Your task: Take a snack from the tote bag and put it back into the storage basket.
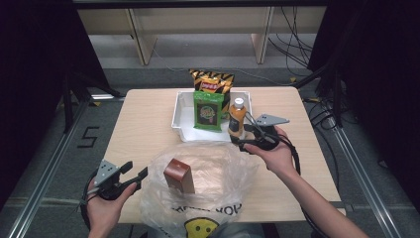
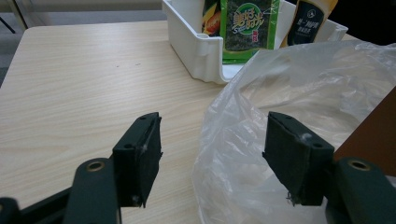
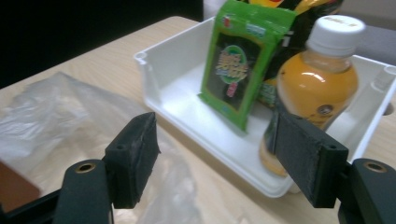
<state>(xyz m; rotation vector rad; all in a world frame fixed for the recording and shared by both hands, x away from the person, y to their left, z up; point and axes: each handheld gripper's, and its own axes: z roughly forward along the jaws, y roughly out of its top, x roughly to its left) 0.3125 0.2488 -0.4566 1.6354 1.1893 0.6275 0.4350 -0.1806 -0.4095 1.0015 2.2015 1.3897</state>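
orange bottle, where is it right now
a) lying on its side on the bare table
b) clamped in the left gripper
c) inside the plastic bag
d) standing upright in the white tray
d: the orange bottle stands upright with its white cap on top inside the white tray, beside the green packet, while the right gripper is open in front of it.

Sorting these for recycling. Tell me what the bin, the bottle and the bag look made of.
White bin: looks like rigid moulded plastic, smooth and slightly glossy, with rounded corners.
Orange drink bottle: likely clear plastic, with shiny highlights, liquid showing through and a white screw cap.
Bag: thin translucent plastic film, crinkled, with the table showing through it.
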